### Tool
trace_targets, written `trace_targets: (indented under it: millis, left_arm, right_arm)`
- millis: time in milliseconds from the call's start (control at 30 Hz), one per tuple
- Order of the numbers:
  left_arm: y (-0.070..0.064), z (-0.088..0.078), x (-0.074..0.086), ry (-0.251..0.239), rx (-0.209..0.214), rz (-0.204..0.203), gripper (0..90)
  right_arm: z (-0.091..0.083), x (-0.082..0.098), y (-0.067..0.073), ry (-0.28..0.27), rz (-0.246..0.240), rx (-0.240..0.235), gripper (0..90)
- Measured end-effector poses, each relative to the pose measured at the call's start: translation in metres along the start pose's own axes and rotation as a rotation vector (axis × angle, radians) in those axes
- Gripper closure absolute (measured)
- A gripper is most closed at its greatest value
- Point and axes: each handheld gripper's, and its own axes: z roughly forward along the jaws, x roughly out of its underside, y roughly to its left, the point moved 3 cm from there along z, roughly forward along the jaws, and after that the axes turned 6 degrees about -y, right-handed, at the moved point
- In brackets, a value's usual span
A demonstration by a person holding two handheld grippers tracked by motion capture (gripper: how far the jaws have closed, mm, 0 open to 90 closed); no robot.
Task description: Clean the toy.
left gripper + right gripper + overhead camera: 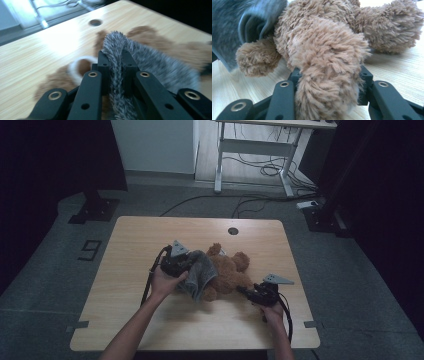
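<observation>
Teddy bear (227,270), brown and plush, lies just right of the middle of the high view on the wooden table (140,240); I count one bear, one grey fuzzy cloth (200,272), two grippers and two hands. The cloth hangs over the bear's left side in that frame, covering part of its body.

The left gripper (186,265), held by the left hand (165,282), sits just left of centre. In the left gripper view its jaws stand narrow, pinching a fold of the grey cloth (116,65) that rises between them as a thin ridge. The bear behind it (82,67) is badly blurred there; a pale ring with a brown middle shows at centre left, but I cannot tell which part of the bear it is.

The right gripper (245,291), in the right hand (272,310), is at lower right of the bear. In the right gripper view its jaws are clamped on a thick furry limb (327,85) of the bear, which bulges up from the bottom middle and hides the jaw tips. A second rounded paw (257,58) pokes out at left, partly under the cloth (244,25), whose far edge is cut off at the upper left of the frame.

One round hole (233,231) marks the tabletop near its far edge. Both forearms are cut off by the bottom of the high view, and the room around the table is too dark to read.
</observation>
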Motion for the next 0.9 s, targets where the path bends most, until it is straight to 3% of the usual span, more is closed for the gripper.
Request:
trace_targets:
  millis: [100, 333, 500, 600, 800, 900]
  left_arm:
    - [0.014, 0.001, 0.006, 0.006, -0.019, -0.038, 80.7]
    - [0.031, -0.012, 0.018, 0.000, -0.089, -0.049, 81.0]
    - [0.049, -0.011, 0.043, 0.050, -0.107, -0.095, 81.2]
    - [0.053, -0.009, 0.055, 0.054, -0.106, -0.124, 81.6]
    - [0.063, -0.015, 0.063, 0.096, -0.146, -0.112, 81.5]
    - [0.071, -0.016, 0.075, 0.121, -0.155, -0.132, 81.5]
  right_arm:
    - [0.000, 0.000, 0.000, 0.001, -0.002, -0.002, 55.9]
    - [0.000, 0.000, 0.000, 0.005, -0.005, -0.001, 55.9]
    - [0.000, 0.000, 0.000, 0.005, -0.001, -0.002, 55.9]
    - [0.001, 0.001, 0.000, 0.008, -0.005, -0.005, 55.8]
    - [0.001, 0.001, 0.000, 0.011, 0.001, -0.004, 55.8]
    - [0.001, 0.001, -0.001, 0.012, 0.004, -0.004, 55.8]
